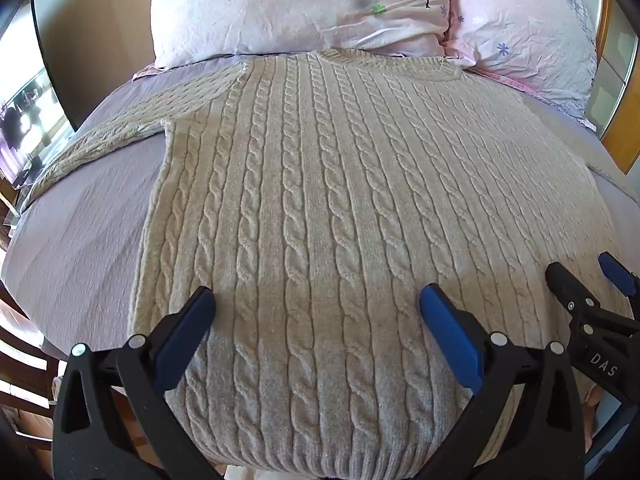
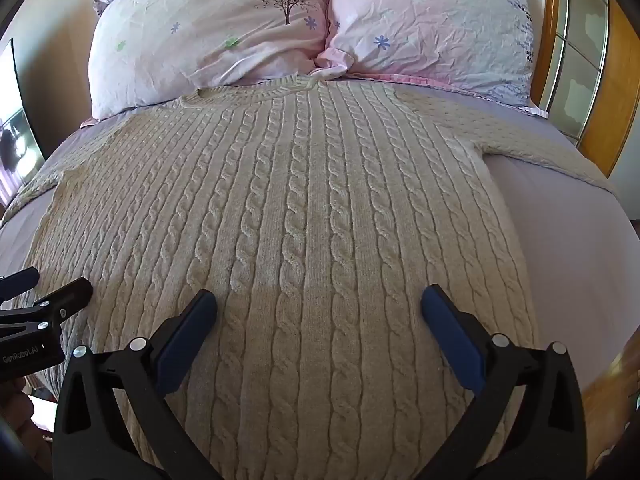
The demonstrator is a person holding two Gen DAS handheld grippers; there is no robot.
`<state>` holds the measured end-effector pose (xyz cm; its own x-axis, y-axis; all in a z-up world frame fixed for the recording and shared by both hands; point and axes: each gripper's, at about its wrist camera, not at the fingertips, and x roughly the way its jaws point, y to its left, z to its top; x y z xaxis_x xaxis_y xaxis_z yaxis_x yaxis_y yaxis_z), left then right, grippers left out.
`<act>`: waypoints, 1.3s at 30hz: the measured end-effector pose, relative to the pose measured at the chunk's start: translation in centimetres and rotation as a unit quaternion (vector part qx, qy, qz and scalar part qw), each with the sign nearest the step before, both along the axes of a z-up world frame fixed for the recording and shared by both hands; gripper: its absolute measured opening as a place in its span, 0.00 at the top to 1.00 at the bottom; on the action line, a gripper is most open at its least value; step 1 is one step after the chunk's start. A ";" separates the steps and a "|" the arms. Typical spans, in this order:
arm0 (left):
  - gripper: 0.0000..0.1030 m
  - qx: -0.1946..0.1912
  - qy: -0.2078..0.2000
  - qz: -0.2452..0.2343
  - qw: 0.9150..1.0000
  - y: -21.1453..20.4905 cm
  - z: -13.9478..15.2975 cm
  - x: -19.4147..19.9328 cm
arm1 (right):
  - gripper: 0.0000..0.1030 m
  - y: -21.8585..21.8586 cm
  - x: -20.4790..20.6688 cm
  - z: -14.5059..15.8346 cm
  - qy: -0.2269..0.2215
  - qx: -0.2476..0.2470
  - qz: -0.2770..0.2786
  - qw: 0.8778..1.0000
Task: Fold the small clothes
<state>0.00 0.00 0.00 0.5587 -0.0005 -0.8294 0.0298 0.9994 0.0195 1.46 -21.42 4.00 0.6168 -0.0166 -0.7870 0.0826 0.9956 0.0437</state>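
Observation:
A cream cable-knit sweater (image 1: 320, 184) lies flat and face up on the bed, collar toward the pillows, sleeves spread out to both sides. It also fills the right wrist view (image 2: 304, 208). My left gripper (image 1: 318, 300) is open and empty, hovering over the lower left part of the sweater near its hem. My right gripper (image 2: 318, 300) is open and empty over the lower right part. The right gripper's fingers (image 1: 560, 276) show at the right edge of the left wrist view. The left gripper's fingers (image 2: 76, 290) show at the left edge of the right wrist view.
The bed has a lilac sheet (image 1: 84, 216). Two pink flowered pillows (image 2: 208, 28) (image 2: 432, 28) lie at the head, just past the collar. A wooden headboard with glass panels (image 2: 576, 56) stands at the right. A window (image 1: 24, 120) is at the left.

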 end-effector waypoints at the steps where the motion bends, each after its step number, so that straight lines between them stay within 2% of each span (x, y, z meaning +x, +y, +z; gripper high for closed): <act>1: 0.02 0.000 -0.001 0.000 1.000 0.0 0.0 0.0 | 0.01 0.0 0.0 0.0 0.000 0.000 0.000 1.000; 39: 0.02 0.000 -0.006 0.000 1.000 0.0 0.0 0.0 | 0.01 0.0 0.1 0.0 0.000 0.000 0.000 1.000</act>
